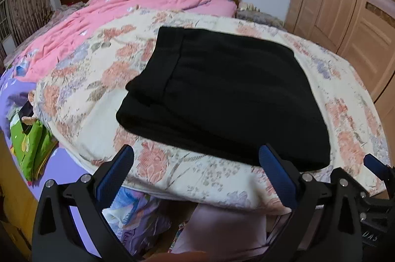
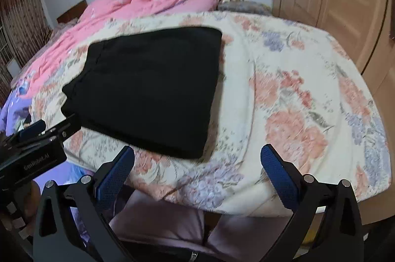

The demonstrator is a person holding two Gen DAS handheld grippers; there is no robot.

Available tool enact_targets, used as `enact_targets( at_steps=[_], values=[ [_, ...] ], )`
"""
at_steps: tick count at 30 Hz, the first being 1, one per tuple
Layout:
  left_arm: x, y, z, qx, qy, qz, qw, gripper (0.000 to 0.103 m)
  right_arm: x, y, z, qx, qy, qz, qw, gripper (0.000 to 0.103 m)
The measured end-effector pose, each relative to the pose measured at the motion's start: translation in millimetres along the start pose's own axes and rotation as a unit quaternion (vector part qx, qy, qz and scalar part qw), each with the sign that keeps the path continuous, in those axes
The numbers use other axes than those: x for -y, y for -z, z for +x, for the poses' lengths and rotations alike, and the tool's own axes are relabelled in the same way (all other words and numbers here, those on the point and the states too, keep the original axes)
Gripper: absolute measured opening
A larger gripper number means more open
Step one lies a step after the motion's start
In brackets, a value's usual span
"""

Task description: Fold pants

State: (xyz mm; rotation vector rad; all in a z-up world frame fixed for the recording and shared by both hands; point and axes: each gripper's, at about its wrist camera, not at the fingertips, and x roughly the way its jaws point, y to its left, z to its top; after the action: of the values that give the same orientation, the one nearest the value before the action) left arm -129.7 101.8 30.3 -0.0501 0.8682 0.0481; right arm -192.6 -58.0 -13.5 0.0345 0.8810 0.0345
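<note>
I am holding both grippers back at the near edge of the bed, and neither is touching anything. The left gripper point(image 1: 196, 155) is standing with its fingers point(image 1: 116, 178) spread wide and empty; the pants point(image 1: 219, 101) are lying just ahead, their near edge reaching between the fingertips and slightly past the right one. The right gripper point(image 2: 197, 158) is likewise gaping wide and gripping nothing, with the pants point(image 2: 150, 91) ahead and off toward its left finger, and bare quilt point(image 2: 296, 101) ahead of its right finger.

The pants are sitting as a compact black rectangle on the floral quilt, so I am judging the fold close to finished or done.

What is worrying me: the quilt is soft and rumpled, so a low pinch at the pants' edge could catch quilt along with cloth and drag the stack askew. The black layers are hard to tell apart, so I could be lifting only the top layer and peeling the fold open. The two grippers are also sitting close together, and crowding inward could knock them against each other.
</note>
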Motion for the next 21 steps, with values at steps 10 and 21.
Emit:
enact_targets(
  at_steps=[10,21],
  values=[
    [-10,5,10,-0.021,-0.005,-0.013,0.9997,0.101,-14,9,16,-0.041,-0.006,-0.027,0.999,0.098],
    [-9,8,14,-0.029,-0.007,-0.011,0.9995,0.101,-16,11,18,-0.048,-0.008,-0.031,0.998,0.098]
  ],
)
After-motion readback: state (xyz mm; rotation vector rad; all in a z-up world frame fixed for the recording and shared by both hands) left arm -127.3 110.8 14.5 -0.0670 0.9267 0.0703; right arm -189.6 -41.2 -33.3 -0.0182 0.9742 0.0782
